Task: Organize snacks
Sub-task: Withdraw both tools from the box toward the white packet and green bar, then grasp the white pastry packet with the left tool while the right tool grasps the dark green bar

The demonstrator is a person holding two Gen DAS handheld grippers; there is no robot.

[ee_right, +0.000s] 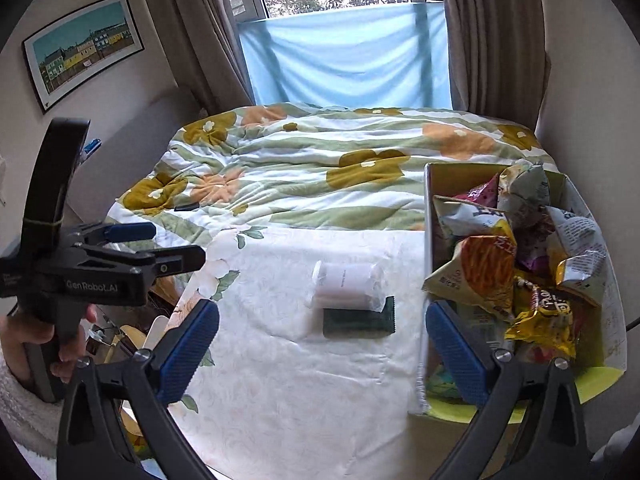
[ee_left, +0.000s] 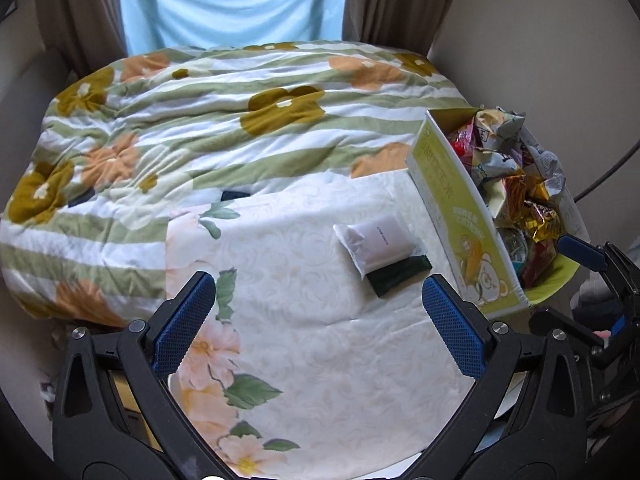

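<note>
A white snack packet point(ee_left: 378, 246) point(ee_right: 347, 286) lies on a dark green packet point(ee_left: 400, 278) point(ee_right: 360, 318) on the white cloth. A yellow-green cardboard box point(ee_left: 460, 216) point(ee_right: 430, 216) full of crumpled snack bags point(ee_left: 516, 184) point(ee_right: 504, 256) stands to their right. My left gripper point(ee_left: 320, 320) is open and empty, hovering just short of the packets; it also shows at the left of the right wrist view point(ee_right: 168, 246). My right gripper point(ee_right: 322, 354) is open and empty, near the box's front left corner; it shows at the right edge of the left wrist view point(ee_left: 588, 264).
A flowered quilt point(ee_left: 224, 120) point(ee_right: 320, 168) covers the bed behind the white cloth point(ee_left: 320, 360) point(ee_right: 300, 380). Curtains and a blue sheet point(ee_right: 344, 56) hang over the window at the back. A framed picture point(ee_right: 84, 46) hangs on the left wall. A small dark object point(ee_right: 187, 206) lies on the quilt.
</note>
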